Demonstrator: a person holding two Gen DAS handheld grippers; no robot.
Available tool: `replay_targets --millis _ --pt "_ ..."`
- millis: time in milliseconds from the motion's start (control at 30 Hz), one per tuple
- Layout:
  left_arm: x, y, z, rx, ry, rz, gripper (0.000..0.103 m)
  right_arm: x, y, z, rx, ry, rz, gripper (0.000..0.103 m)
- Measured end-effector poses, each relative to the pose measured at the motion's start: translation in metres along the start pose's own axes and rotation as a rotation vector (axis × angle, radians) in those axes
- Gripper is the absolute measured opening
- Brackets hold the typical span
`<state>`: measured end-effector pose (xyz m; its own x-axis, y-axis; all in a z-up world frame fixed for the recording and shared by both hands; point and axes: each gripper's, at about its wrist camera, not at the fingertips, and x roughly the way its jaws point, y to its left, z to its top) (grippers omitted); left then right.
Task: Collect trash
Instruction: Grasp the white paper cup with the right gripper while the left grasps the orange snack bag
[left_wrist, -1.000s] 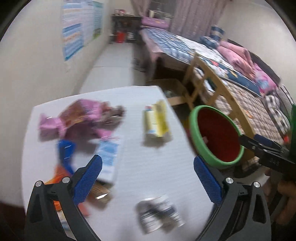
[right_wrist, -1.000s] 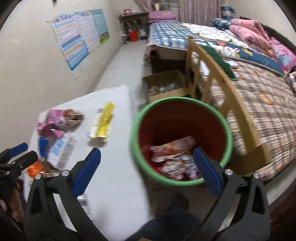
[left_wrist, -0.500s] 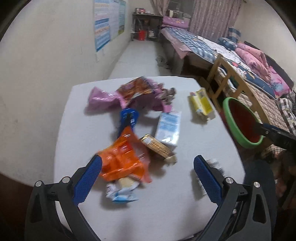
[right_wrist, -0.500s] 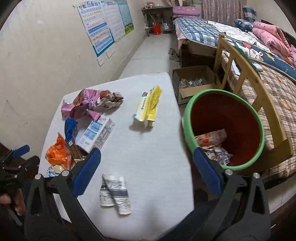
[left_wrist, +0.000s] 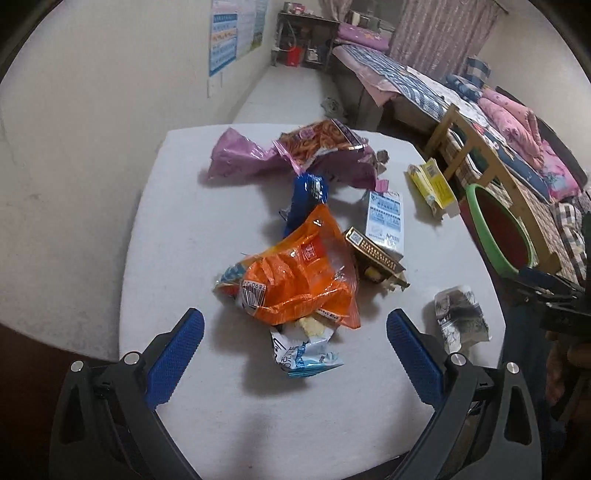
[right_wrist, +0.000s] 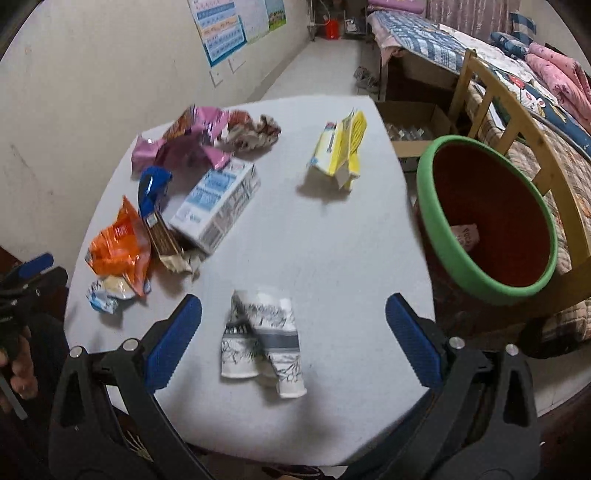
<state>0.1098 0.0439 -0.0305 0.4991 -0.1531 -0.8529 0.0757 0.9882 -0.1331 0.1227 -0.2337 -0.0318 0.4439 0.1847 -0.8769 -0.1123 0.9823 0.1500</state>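
Note:
Several pieces of trash lie on the white table (left_wrist: 192, 221). My left gripper (left_wrist: 295, 345) is open and empty, just short of an orange wrapper (left_wrist: 295, 280) and a small white-blue packet (left_wrist: 301, 354). My right gripper (right_wrist: 293, 332) is open and empty, its blue pads on either side of a crushed grey-patterned paper cup (right_wrist: 264, 341). A red bin with a green rim (right_wrist: 487, 218) stands off the table's right edge and holds a wrapper (right_wrist: 465, 236).
A purple bag (left_wrist: 295, 155), a blue wrapper (left_wrist: 306, 195), a white-blue carton (left_wrist: 386, 221), a brown box (left_wrist: 375, 258) and a yellow carton (left_wrist: 432, 186) also lie on the table. A wooden bed frame (right_wrist: 517, 110) and a cardboard box (right_wrist: 410, 122) stand beyond the bin.
Both grippers have swung left from the bin and pulled back toward the table's near edge. The left now faces the orange wrapper, the right the crushed cup. Both stayed open.

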Motion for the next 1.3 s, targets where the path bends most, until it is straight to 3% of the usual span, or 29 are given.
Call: replay_targets --millis 333,600,667,733,967,1067,1133,1200,1300 --pt "0.036 -0.008 0.021 0.151 0.048 0.011 0.095 0.022 0.007 -0.011 -0.034 0.071 -0.022 0.098" --pt "0.067 -0.009 0.04 0.323 0.152 -0.048 0.094 0.032 0.008 -0.012 -0.037 0.096 -0.04 0.098" --pt "0.074 -0.007 0.041 0.335 0.171 -0.069 0.092 0.038 0.007 -0.013 -0.035 0.108 -0.042 0.098" --pt "0.083 -0.005 0.041 0.337 0.189 -0.072 0.083 0.043 0.008 -0.014 -0.035 0.124 -0.038 0.098" --pt "0.102 0.007 0.041 0.26 0.232 -0.169 0.082 0.06 0.015 -0.015 -0.044 0.171 -0.007 0.098" --pt "0.101 0.008 0.036 0.246 0.23 -0.184 0.076 0.065 0.017 -0.017 -0.05 0.187 0.007 0.089" --pt "0.1 0.01 0.033 0.231 0.23 -0.179 0.068 0.067 0.016 -0.019 -0.046 0.195 0.024 0.071" --pt "0.098 0.014 0.032 0.207 0.227 -0.175 0.067 0.071 0.013 -0.021 -0.023 0.213 0.06 0.05" --pt "0.095 0.019 0.027 0.177 0.23 -0.172 0.066 0.07 0.014 -0.02 -0.014 0.219 0.091 0.038"
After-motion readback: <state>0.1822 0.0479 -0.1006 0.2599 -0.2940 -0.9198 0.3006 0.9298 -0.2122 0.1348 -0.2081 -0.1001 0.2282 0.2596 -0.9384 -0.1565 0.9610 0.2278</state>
